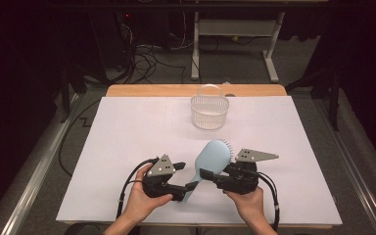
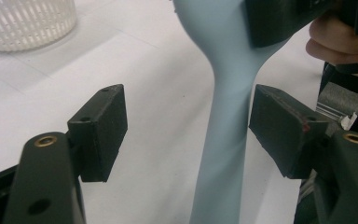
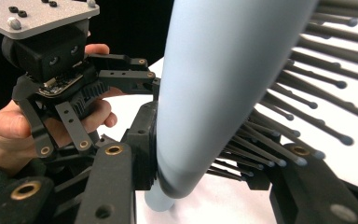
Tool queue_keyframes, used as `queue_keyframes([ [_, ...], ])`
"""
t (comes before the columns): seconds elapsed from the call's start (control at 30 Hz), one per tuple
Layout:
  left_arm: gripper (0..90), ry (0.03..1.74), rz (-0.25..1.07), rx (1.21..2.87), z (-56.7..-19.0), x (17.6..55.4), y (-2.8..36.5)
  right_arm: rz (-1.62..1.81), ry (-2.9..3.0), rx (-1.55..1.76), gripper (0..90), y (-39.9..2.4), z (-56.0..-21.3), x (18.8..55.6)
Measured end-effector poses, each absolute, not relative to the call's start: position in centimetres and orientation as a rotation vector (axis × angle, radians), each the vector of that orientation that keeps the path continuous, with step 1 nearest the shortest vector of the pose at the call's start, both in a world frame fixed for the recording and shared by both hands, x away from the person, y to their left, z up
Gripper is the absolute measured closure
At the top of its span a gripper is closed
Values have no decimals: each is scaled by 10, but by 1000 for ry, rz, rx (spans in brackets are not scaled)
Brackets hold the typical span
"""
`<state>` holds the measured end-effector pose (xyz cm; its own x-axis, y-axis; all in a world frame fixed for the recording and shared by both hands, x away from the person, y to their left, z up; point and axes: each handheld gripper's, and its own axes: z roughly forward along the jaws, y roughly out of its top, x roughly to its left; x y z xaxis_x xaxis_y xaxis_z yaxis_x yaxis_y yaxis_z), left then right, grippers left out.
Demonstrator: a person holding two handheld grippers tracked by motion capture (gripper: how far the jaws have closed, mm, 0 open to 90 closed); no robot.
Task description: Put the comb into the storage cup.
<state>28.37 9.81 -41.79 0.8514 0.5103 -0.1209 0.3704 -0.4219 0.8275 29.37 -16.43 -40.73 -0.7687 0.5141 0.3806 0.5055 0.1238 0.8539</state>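
A pale blue hairbrush (image 1: pixel 210 159) lies slantwise over the white table near the front, bristles facing right. My right gripper (image 1: pixel 206 175) is shut on the lower part of its head; in the right gripper view one jaw presses the smooth back (image 3: pixel 214 84) and the other sits among the bristles. My left gripper (image 1: pixel 188 188) is open around the brush's handle (image 2: pixel 223 130). The handle runs between the two pads, close to the right one, with a wide gap on the left. A hand holds each gripper.
A white slotted basket (image 1: pixel 209 111) with a raised handle stands at the back middle of the white sheet (image 1: pixel 127 137). The sheet covers a wooden table, with dark floor, cables and a desk frame beyond.
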Motion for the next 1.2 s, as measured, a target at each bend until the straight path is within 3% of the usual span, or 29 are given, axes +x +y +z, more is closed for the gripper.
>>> queue_keyframes([
  [1.2,202,792,280,1972,-424,287,173,1718,2306,1137,566,-195,-400,301],
])
